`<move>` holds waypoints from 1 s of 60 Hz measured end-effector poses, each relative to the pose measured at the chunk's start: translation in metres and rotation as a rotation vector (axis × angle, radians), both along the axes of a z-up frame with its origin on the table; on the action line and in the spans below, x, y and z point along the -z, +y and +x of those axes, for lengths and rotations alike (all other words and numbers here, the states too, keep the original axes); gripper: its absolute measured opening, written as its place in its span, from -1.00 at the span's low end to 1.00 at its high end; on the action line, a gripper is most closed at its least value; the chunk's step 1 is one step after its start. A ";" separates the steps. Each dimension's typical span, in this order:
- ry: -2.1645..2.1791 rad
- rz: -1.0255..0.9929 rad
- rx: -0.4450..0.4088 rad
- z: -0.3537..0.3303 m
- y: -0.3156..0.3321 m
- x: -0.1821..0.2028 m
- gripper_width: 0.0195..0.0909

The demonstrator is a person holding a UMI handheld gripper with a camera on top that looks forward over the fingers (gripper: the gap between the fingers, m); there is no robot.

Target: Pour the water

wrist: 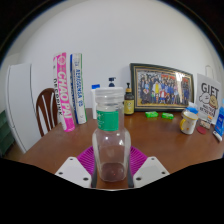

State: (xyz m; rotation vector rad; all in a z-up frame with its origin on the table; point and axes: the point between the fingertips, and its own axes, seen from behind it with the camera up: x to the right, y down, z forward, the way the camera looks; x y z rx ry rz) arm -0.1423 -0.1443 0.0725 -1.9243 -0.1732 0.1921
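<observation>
clear glass bottle (111,143), narrow neck, between tongs (111,166)

From my seat the scene reads evenly lit, soft indoor light with no hard beam. The white wall (100,40) is bright but not blown out. The wooden table (60,148) carries a mild sheen and only faint, diffuse shadows beneath the things standing on it. I see small highlights on the clear glass bottle (111,148) close to the lens, and a pale reflection across the glass of the framed photo (160,87). The wide lens bends everything: the table edge curves, and the upright books (70,90) lean inward. Fine print on the far items is soft and mostly unreadable.
</observation>
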 end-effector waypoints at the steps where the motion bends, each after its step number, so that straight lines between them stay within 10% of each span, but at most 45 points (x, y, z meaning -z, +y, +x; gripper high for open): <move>1: 0.001 -0.003 0.000 0.000 0.000 -0.003 -0.39; 33: 0.968 -0.011 0.103 0.079 0.137 -0.190 -0.39; 60: 2.014 -0.184 0.333 0.232 0.238 -0.135 -0.39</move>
